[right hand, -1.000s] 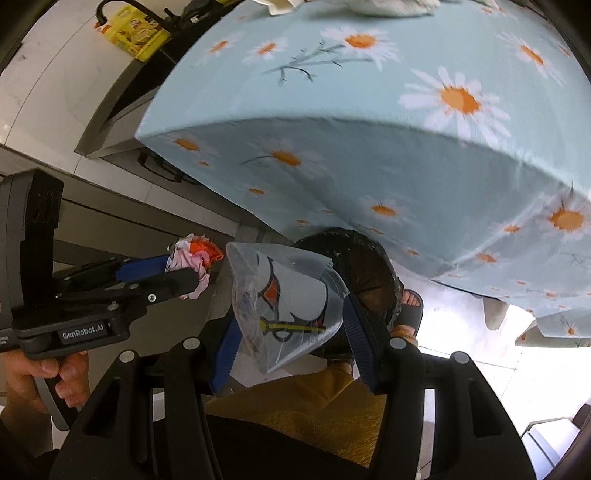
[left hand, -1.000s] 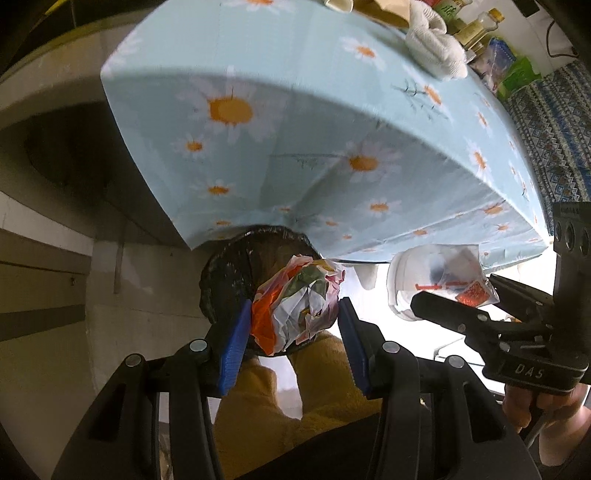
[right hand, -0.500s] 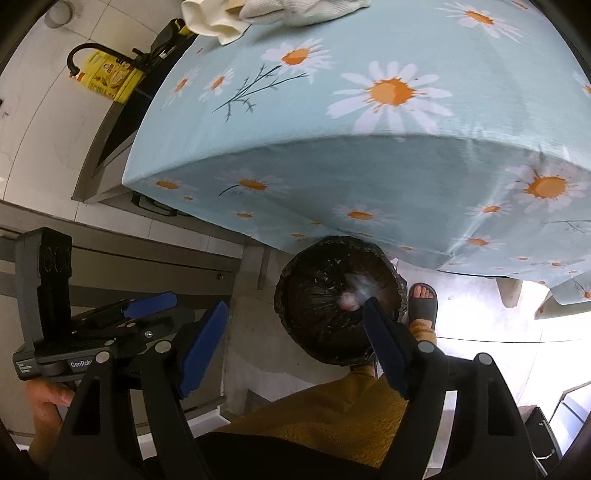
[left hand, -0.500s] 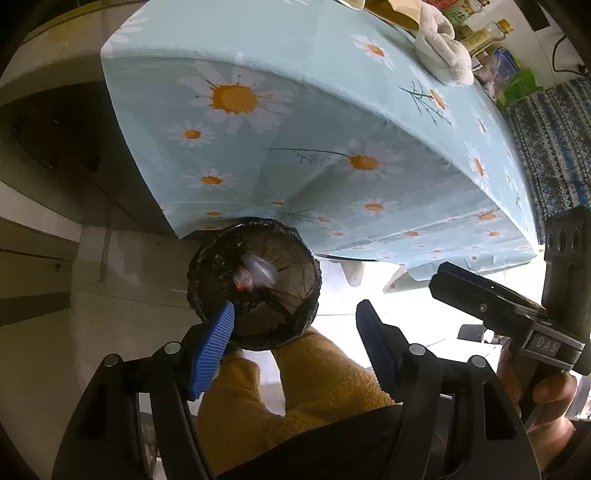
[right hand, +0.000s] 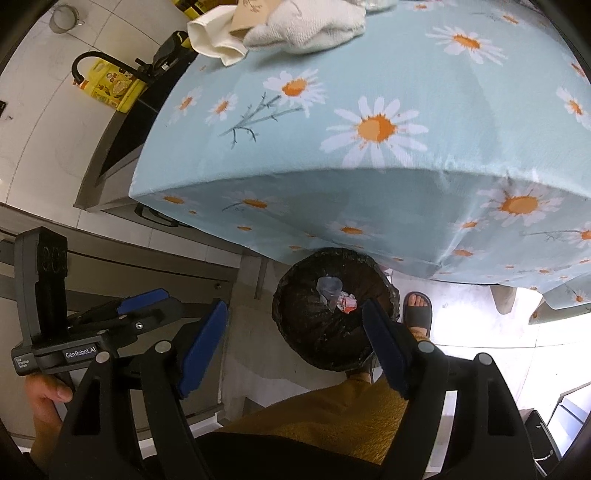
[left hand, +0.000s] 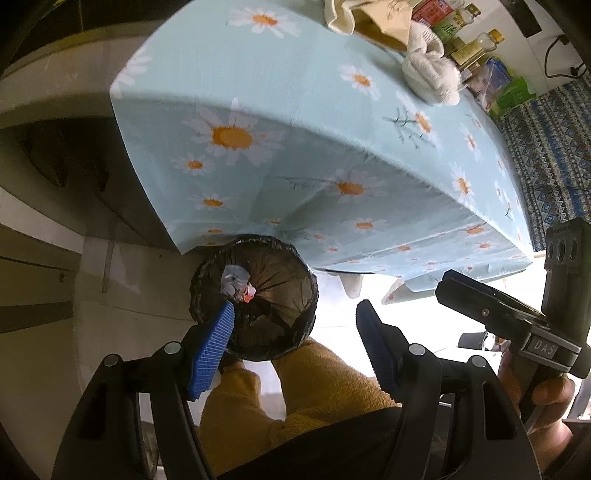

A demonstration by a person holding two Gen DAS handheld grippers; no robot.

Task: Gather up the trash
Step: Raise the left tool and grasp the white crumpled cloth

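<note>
A round bin with a black liner point(left hand: 255, 299) stands on the floor below the table's edge; it also shows in the right wrist view point(right hand: 332, 310). Crumpled wrappers and a clear plastic bag point(left hand: 236, 282) lie inside it, also seen in the right wrist view point(right hand: 336, 293). My left gripper point(left hand: 295, 332) is open and empty, high above the bin. My right gripper point(right hand: 291, 332) is open and empty, also above the bin. Each gripper appears in the other's view: the right gripper point(left hand: 491, 306) and the left gripper point(right hand: 122, 310).
A table with a light-blue daisy cloth point(left hand: 332, 147) overhangs the bin. On it lie a white towel point(right hand: 306, 22), a cloth and a paper bag; bottles point(left hand: 476, 44) stand at the far end. The person's yellow-clad legs point(left hand: 295, 391) and sandalled foot point(right hand: 417, 310) are beside the bin.
Both grippers opened and let go of their trash: the crumpled wrapper and the clear plastic bag dropped into the bin. Both grippers then rose higher above the bin.
</note>
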